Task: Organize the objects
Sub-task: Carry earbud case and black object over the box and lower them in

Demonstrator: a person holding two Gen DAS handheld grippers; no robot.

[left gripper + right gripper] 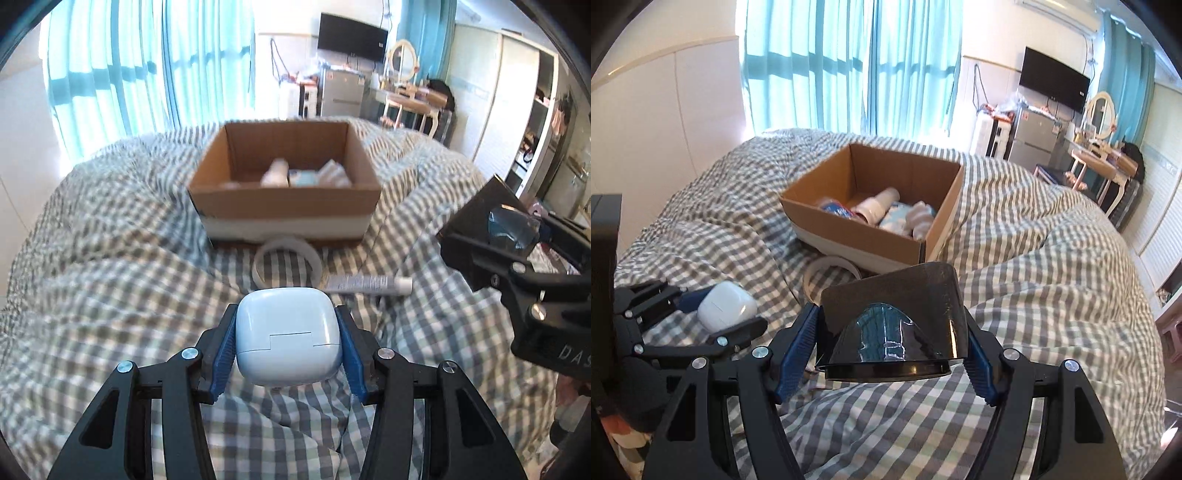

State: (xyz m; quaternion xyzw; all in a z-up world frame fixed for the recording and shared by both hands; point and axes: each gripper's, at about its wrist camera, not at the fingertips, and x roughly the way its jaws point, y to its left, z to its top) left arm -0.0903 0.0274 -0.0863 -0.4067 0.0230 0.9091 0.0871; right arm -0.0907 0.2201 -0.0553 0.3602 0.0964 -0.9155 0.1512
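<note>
Your left gripper (289,349) has its blue pads pressed against both sides of a pale blue earbuds case (288,338), lifted a little above the checked duvet (110,295). Your right gripper (892,343) is closed on a glossy black box (897,325) with a blue curved panel on its face, also held clear of the bedding.

Everything rests on a bed covered by that rumpled grey-and-white gingham duvet. Near the middle of the bed sits an open cardboard box (284,206) with a white band along its base; inside lie a white bottle (875,208), a blue-patterned packet (834,208) and some pale wrapped items, too blurred to name. Touching the box's near wall is a roll of clear tape (286,260), and just beside it, toward the right edge of the bed, a white tube (369,284) lies flat.

Beyond the far edge of the bed, turquoise curtains (849,66) cover a bright window. Along the far wall you have a wall-mounted television (1054,79), a small silver fridge (1032,133) and a cream dressing table with an oval mirror (1102,110).
</note>
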